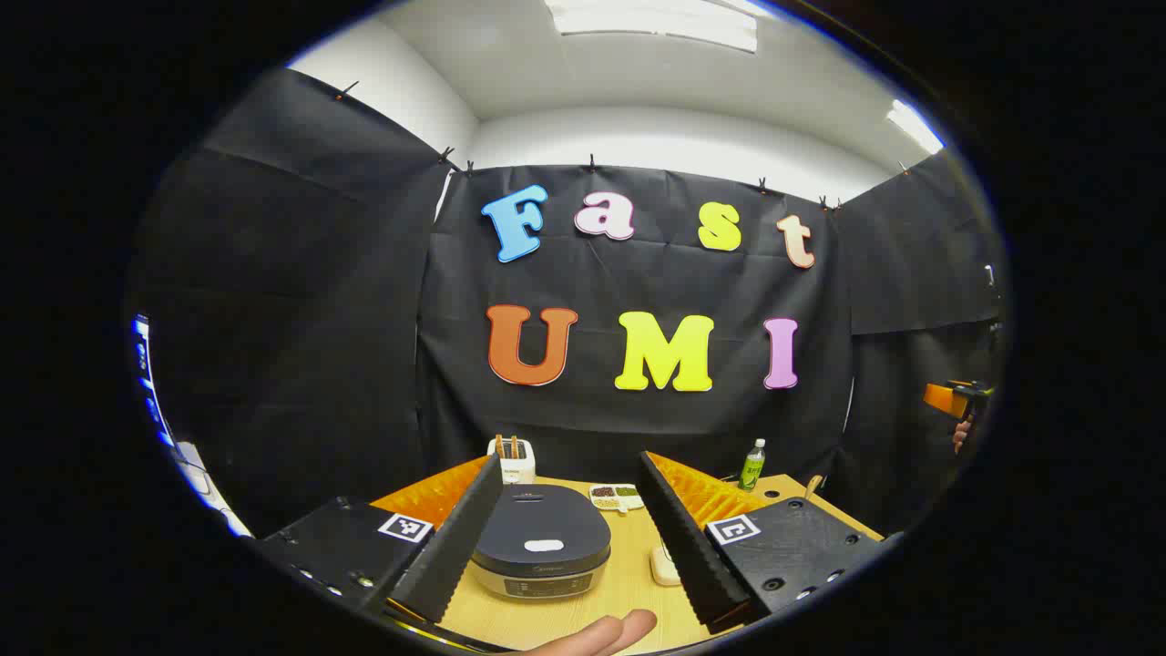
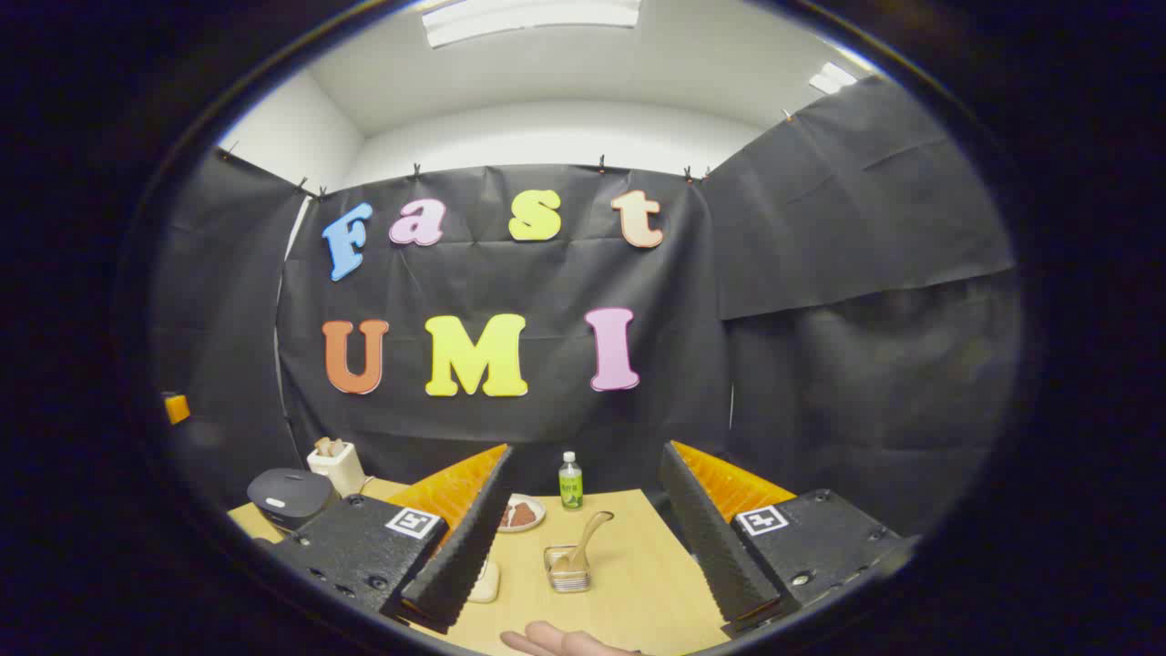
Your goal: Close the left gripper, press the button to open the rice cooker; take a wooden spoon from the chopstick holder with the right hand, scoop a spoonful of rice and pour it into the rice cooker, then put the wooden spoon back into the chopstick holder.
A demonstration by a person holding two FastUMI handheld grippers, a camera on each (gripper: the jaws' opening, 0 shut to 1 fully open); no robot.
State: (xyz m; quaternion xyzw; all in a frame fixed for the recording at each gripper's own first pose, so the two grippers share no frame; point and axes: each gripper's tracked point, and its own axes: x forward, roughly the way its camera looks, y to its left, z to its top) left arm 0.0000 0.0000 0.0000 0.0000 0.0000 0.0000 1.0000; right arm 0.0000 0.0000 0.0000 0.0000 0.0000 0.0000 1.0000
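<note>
Left gripper view: left gripper (image 1: pixel 569 547) over the wooden table (image 1: pixel 629 592), fingers spread wide, nothing held. The rice cooker (image 1: pixel 544 551) sits between them on the table, dark lid down, its pale button (image 1: pixel 544 545) on top of the lid, toward the camera. Behind it at the back edge a white toaster (image 1: pixel 514 458); just right of that a small divided dish (image 1: pixel 616 496); farther right a green bottle (image 1: pixel 751 465) standing upright. A fingertip (image 1: pixel 606 631) shows at the bottom edge. Right gripper view: the cooker at far left, lid closed, toaster behind it. Right gripper (image 2: pixel 583 556) wide open, empty. Between its fingers, from left: a small plate (image 2: pixel 521 514) with something brown, then the chopstick holder (image 2: pixel 568 569), a low clear-looking container near table centre. The wooden spoon (image 2: pixel 583 539) stands in it, bowl end down inside, handle rising and leaning up and to the right, long axis tilted away from the camera. The bottle stands upright beyond it near the back edge.
</note>
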